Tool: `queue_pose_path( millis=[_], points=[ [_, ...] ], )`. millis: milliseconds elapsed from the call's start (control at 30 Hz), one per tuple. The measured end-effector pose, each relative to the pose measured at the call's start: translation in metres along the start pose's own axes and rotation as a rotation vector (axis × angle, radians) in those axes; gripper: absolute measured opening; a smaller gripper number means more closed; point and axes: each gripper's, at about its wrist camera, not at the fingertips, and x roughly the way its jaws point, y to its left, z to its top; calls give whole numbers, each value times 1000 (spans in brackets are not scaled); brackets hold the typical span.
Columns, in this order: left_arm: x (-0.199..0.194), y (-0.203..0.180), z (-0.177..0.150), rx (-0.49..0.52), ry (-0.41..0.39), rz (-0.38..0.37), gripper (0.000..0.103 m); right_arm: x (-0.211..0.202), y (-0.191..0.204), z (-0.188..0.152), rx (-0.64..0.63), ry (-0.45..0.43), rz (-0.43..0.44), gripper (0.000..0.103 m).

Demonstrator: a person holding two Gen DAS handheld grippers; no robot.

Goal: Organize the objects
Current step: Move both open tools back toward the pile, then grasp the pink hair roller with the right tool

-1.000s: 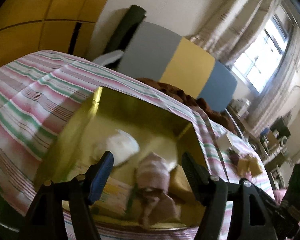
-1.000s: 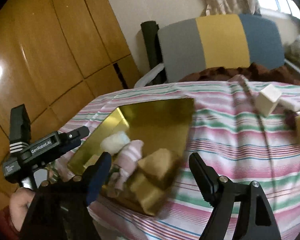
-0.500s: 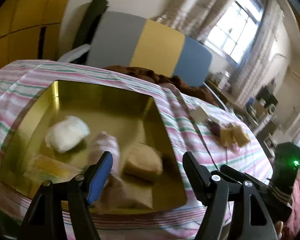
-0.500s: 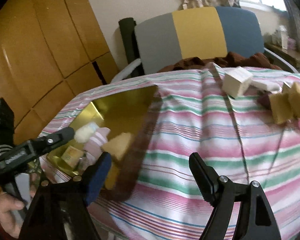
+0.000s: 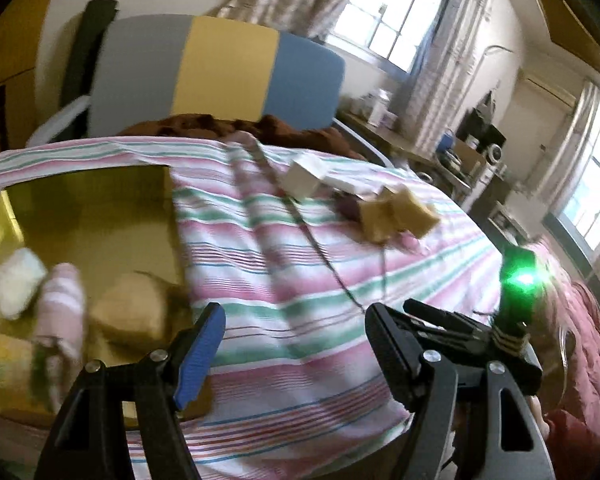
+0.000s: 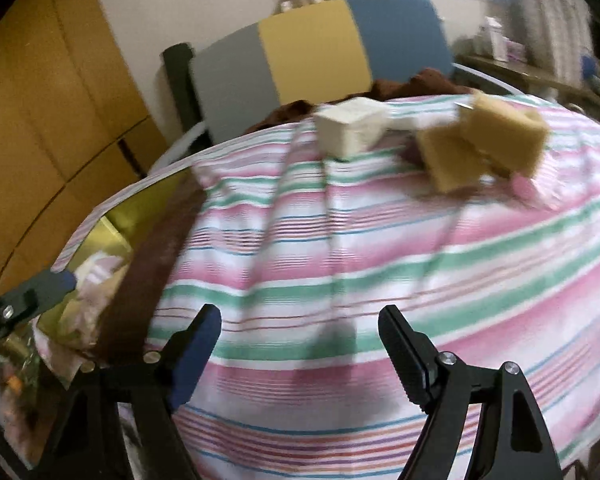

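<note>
Facing a striped cloth (image 5: pixel 300 272), the left gripper (image 5: pixel 292 344) holds its fingers wide apart with nothing between them. A gold tray (image 5: pixel 80 208) at 9 o'clock holds a white ball (image 5: pixel 14 284), a pink sock (image 5: pixel 60 300) and a sponge (image 5: pixel 128 312). At 1 o'clock lie a white block (image 5: pixel 304 178) and two sponges (image 5: pixel 396 214). Right view: the right gripper (image 6: pixel 300 344), fingers likewise wide and empty, over the cloth (image 6: pixel 380 260); block (image 6: pixel 348 130) at 12, sponges (image 6: pixel 484 140) at 1, tray (image 6: pixel 112 232) at 9.

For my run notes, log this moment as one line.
left hand-held gripper: open, empty | right hand-held gripper: open, empty | gold tray: holds items | sponges, white box: on striped cloth
</note>
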Motion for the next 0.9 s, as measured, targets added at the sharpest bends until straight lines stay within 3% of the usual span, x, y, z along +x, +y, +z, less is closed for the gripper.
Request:
queue_pose_path(
  millis=[100,233,400,600,700,800,900],
  points=[
    [20,-16,0,1,40,-37,74,-2,-28,4,43,-9,-50,82],
    [45,-33,-4,5,88,-70,74,-16,-67,19,96,-85,-114,82],
    [67,-47,-9,38,135,-66,74,-25,-100,46,127,-138,-151,81],
    [72,-50,-18,37,163,-60,74,-34,-128,103,126,-248,-166,81],
    [69,-46,-23,21,177,-53,74,-21,-141,138,150,-251,-166,80],
    [66,-42,-26,10,185,-31,74,9,-149,165,160,-181,-180,65],
    [63,-39,-26,-9,181,-31,74,29,-145,162,147,-108,-146,49]
  ],
)
